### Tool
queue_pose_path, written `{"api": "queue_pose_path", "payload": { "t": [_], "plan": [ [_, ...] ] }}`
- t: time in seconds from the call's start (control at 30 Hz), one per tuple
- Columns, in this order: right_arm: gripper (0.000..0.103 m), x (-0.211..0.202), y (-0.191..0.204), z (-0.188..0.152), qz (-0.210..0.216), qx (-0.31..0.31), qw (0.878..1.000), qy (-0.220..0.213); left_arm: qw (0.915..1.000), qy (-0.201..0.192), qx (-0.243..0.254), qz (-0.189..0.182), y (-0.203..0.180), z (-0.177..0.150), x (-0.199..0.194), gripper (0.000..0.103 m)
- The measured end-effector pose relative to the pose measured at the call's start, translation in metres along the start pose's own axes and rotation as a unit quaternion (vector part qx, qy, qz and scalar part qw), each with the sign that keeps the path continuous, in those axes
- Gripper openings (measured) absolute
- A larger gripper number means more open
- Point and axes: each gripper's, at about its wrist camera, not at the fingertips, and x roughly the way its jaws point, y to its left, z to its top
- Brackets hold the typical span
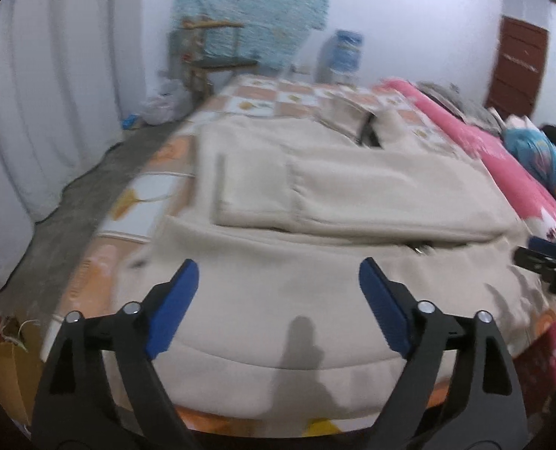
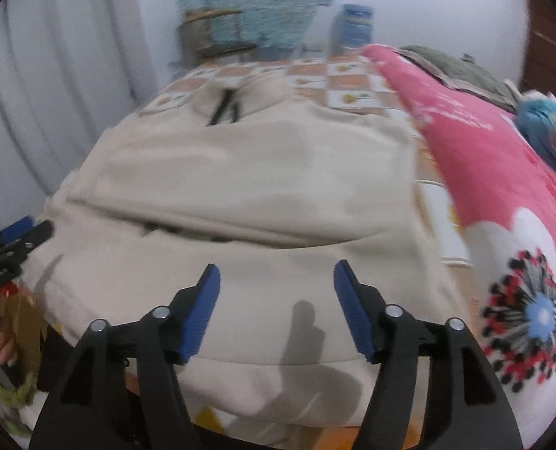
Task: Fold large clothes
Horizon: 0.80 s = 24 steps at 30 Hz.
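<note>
A large cream sweatshirt (image 1: 315,195) lies flat on the bed, its sleeves folded across the body and its hem towards me. It fills the right wrist view too, the sweatshirt (image 2: 248,172) showing a dark zip at its far collar. My left gripper (image 1: 278,277) hovers over the hem, jaws wide apart, nothing between the blue pads. My right gripper (image 2: 276,279) stands open above the hem as well, empty. The right gripper (image 1: 544,258) shows at the right edge of the left wrist view, and the left gripper (image 2: 15,240) at the left edge of the right wrist view.
The bed sheet (image 1: 263,93) is checked orange and white. A pink flowered blanket (image 2: 502,206) and a blue bundle (image 1: 547,157) lie along the right side. White curtains (image 1: 34,112) hang at left; a stool (image 1: 210,60) and blue container (image 1: 343,56) stand beyond the bed. A hand (image 2: 0,345) shows at lower left.
</note>
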Motion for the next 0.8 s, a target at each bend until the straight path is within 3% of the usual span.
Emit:
{"api": "queue_pose_path", "payload": {
  "t": [0.1,0.2,0.3,0.43,0.8],
  "plan": [
    [0.072,0.007,0.014,-0.001,0.014,-0.004,1.0,0.004,0.999,0.034,0.027,0.005,-0.021,-0.003,0.017,0.085],
    [0.072,0.018,0.02,-0.002,0.015,0.006,1.0,0.014,0.9974,0.057,0.042,0.014,-0.033,-0.007,0.033,0.087],
    [0.076,0.036,0.018,-0.006,0.008,0.021,0.999,0.04,0.9974,0.052,0.043,0.026,-0.037,-0.01,0.038,0.091],
    [0.087,0.038,0.034,-0.011,-0.026,-0.019,0.999,0.025,0.9975,0.05,0.04,0.03,-0.036,-0.011,0.039,0.094],
    [0.096,0.041,0.028,-0.011,-0.03,0.0,0.999,0.035,0.9973,0.05,0.039,0.036,-0.035,-0.011,0.039,0.095]
  ]
}}
